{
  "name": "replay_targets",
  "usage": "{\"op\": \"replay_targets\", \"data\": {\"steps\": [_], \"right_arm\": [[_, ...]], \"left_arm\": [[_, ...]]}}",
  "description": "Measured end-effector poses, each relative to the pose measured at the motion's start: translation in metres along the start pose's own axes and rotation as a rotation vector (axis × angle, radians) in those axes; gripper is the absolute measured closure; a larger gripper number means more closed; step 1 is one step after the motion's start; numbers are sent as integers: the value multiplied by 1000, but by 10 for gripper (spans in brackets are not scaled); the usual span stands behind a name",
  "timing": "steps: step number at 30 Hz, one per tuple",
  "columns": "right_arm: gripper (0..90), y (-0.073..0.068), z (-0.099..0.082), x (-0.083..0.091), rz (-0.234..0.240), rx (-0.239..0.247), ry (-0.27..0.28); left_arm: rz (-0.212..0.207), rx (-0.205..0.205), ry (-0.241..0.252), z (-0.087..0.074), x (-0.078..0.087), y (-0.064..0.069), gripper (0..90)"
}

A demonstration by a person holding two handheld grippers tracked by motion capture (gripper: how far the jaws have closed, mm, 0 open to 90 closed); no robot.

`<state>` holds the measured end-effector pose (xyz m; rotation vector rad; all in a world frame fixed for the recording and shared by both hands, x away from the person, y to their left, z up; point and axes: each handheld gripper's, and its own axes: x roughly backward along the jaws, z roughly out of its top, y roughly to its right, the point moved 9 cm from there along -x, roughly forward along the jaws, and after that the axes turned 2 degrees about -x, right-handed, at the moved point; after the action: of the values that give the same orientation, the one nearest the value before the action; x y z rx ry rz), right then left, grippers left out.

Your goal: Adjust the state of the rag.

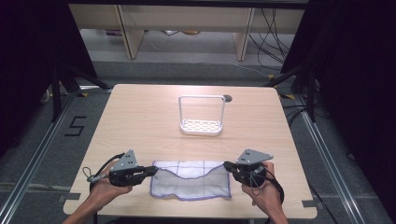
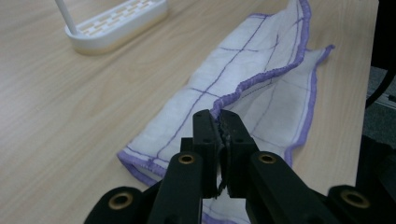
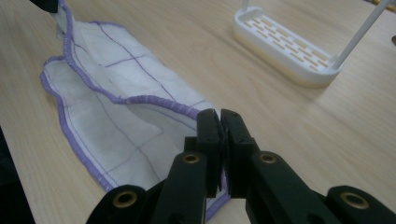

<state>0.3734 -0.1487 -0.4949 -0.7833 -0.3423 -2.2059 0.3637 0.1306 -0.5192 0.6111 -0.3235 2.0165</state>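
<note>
A white cloth [image 1: 191, 179] with purple grid lines and a purple hem lies folded near the table's front edge. My left gripper [image 1: 153, 170] is shut on the cloth's left corner, and the hem [image 2: 243, 88] runs out from between its jaws. My right gripper [image 1: 227, 166] is shut on the right corner, where the purple edge [image 3: 154, 100] enters its jaws. The upper layer sags between the two grippers. A white rack [image 1: 201, 115] with a slotted base and a tall wire frame stands in the middle of the table, beyond the cloth.
The wooden table [image 1: 140, 121] has a dark round cable hole [image 1: 227, 98] behind the rack. The rack's base [image 2: 116, 25] lies ahead and left in the left gripper view; the same base [image 3: 285, 46] lies ahead and right in the right gripper view. Black frames flank the table.
</note>
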Motion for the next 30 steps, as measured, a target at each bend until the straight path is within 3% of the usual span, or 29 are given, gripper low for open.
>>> {"op": "replay_targets", "data": {"steps": [2,3,4,7,8,10,11,13,18,21,23,24,26,29,30], "right_arm": [[874,-3,-8,-1,8,-14,-24],[873,-2,-12,-3,1,-5,-24],[873,-2,-15,-5,2,6,-26],[872,-8,-26,-6,27,-10,-61],[871,-8,-29,-7,21,2,-60],[869,-11,-35,-6,28,-19,-75],[868,-12,-38,-6,28,-8,-75],[866,-15,-45,-5,37,-12,-86],[858,-23,-61,-6,57,-23,-110],[814,-29,-71,-6,48,15,-147],[752,-34,-75,-4,58,17,-156],[672,-33,-75,-1,46,2,-158],[639,-29,-70,3,26,-21,-116],[568,-22,-61,7,-3,-47,-71],[557,-19,-56,8,-8,-97,-53]], "left_arm": [[-15,-6,-18,-8,-2,5,855],[-16,18,-9,-11,-5,8,854],[-16,3,-20,-14,-5,8,854],[-18,6,-35,-22,-12,13,854],[-23,-9,-48,-23,-13,14,853],[-30,-23,-74,-26,-15,19,851],[-20,-68,-95,-30,-16,20,849],[-37,-96,-122,-34,-18,24,847],[-54,-95,-143,-41,-20,31,839],[-49,-100,-156,-44,-18,31,788],[-66,-74,-141,-42,-16,33,691],[-50,-51,-130,-40,-14,32,601],[-28,20,-85,-32,-10,28,478],[8,61,-31,-19,-5,14,394],[16,64,-24,-14,-4,9,378]]}}
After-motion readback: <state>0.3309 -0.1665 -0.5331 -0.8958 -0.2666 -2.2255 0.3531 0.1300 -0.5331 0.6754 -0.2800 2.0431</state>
